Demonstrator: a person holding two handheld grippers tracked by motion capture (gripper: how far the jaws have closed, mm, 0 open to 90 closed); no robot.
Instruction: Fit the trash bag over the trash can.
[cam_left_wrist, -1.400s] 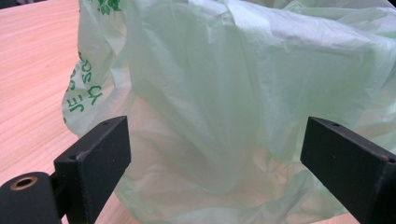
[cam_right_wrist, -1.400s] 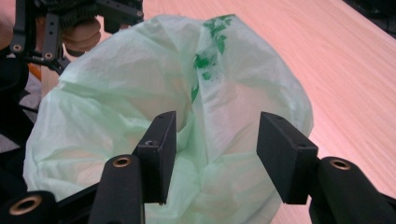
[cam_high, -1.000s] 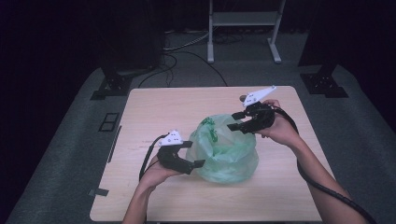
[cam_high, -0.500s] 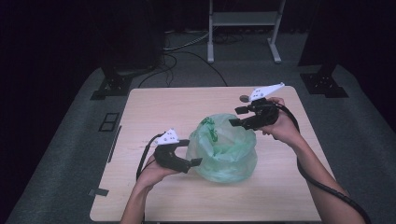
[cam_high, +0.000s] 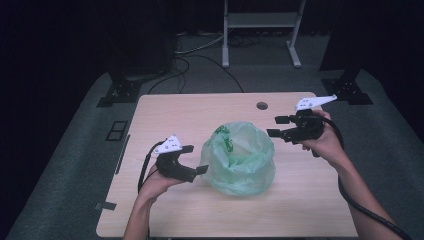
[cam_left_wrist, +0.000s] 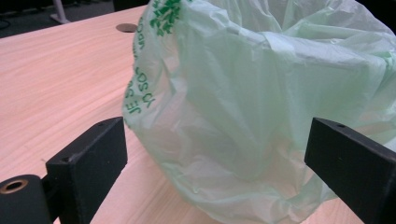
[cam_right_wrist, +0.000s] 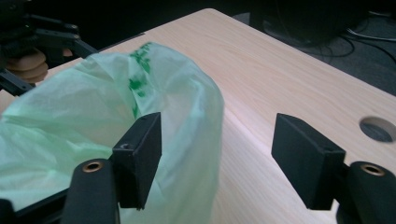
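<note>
We see a pale green plastic bag (cam_high: 240, 160) standing puffed up near the middle of the desk (cam_high: 165, 107), its mouth facing upward and green print on its side. Our right gripper (cam_high: 274, 126) has pulled away to the right since a second ago, when it sat at the bag's rim; it now hovers beside the bag, apart from it, and its jaws have just been opening, with nothing but bare desk between them in the right gripper view. Our left gripper (cam_high: 200, 160) is just at the bag's left flank, a little farther left than before. Its jaws stand wide apart, released, and the bag bulges between them; whether a pad brushes the film we cannot quite tell.
</note>
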